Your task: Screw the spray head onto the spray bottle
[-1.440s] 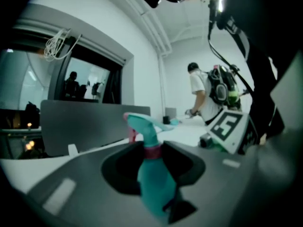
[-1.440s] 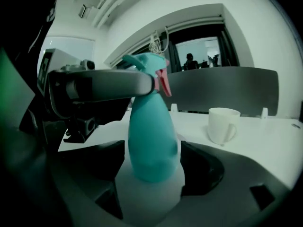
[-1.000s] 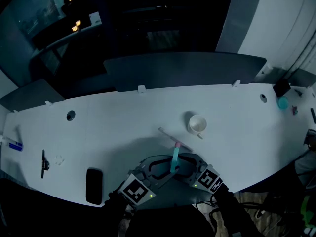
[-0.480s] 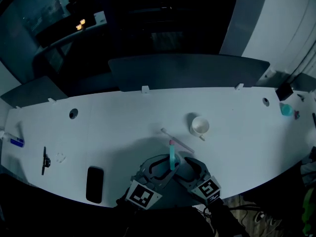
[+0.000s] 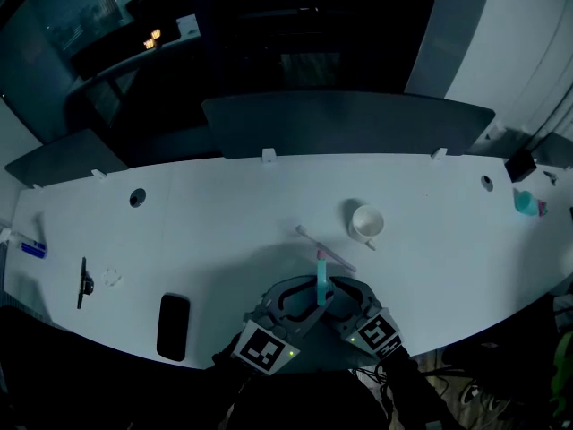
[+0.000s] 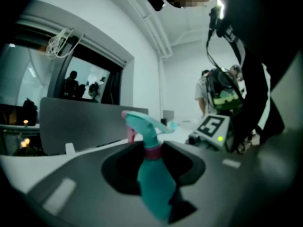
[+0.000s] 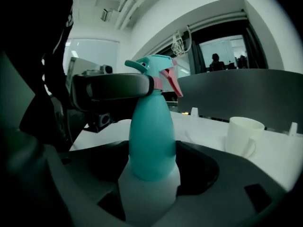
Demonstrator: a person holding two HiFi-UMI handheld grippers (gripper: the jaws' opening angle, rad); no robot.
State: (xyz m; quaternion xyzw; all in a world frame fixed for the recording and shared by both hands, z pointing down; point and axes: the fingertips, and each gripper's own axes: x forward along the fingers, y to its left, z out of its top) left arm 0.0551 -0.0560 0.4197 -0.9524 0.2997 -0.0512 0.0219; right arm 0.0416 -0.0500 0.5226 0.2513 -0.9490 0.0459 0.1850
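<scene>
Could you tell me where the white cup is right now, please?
In the head view the white cup stands on the white table, right of centre, just beyond and right of the spray bottle.

table (image 5: 224, 213) seen steeply from overhead, left gripper (image 5: 304, 301) and right gripper (image 5: 338, 296) each filmed from right behind the claw, faced at each other, spray bottle (image 5: 320, 280) close between claws, shared by all three
</scene>
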